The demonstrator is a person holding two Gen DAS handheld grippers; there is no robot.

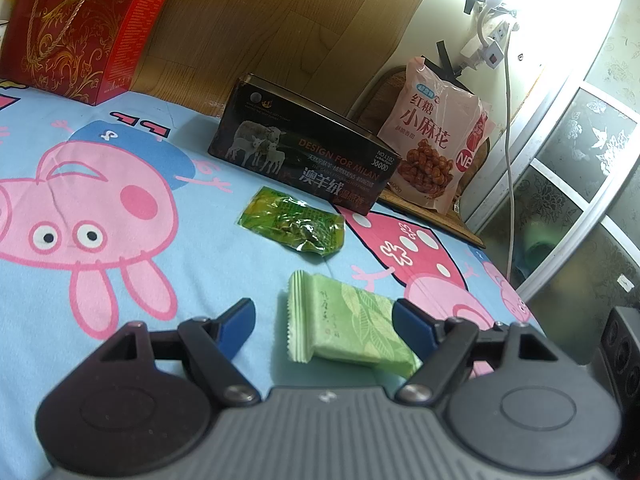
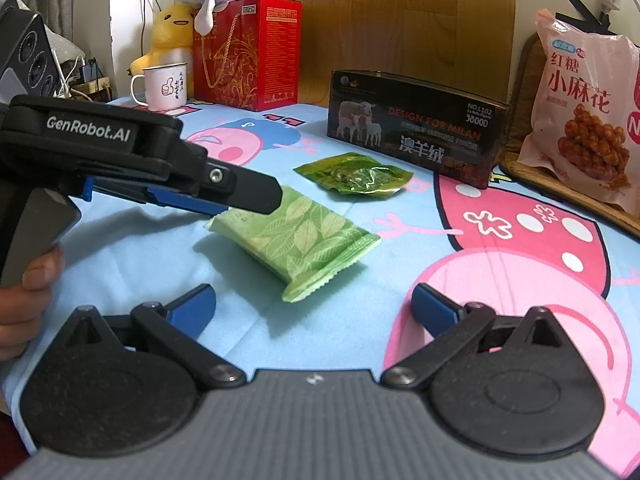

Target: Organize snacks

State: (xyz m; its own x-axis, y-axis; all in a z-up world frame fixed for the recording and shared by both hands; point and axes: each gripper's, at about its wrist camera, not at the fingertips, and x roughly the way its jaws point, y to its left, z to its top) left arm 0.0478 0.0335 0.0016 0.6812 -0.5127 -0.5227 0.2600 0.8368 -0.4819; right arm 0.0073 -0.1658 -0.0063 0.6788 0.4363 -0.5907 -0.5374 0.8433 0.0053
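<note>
A pale green leaf-print snack packet (image 1: pixel 352 320) (image 2: pixel 296 236) lies on the blue cartoon-pig cloth (image 1: pixel 120 280). My left gripper (image 1: pixel 324 316) is open around it. The right pad touches or overlaps the packet's edge, while the left pad stands clear of it. In the right wrist view its black fingers (image 2: pixel 256 196) reach over the packet's far end. My right gripper (image 2: pixel 314 306) is open and holds nothing, just short of the packet's near crimped end. A shiny dark green packet (image 1: pixel 296 228) (image 2: pixel 356 176) lies farther back. Behind it stands an open black box (image 1: pixel 300 152) (image 2: pixel 416 128).
A pink bag of fried twists (image 1: pixel 436 140) (image 2: pixel 584 120) leans at the back right on a woven mat. A red gift box (image 1: pixel 80 28) (image 2: pixel 248 52), a white mug (image 2: pixel 164 86) and plush toys (image 2: pixel 172 36) stand at the back left. A hand (image 2: pixel 28 292) grips the left tool.
</note>
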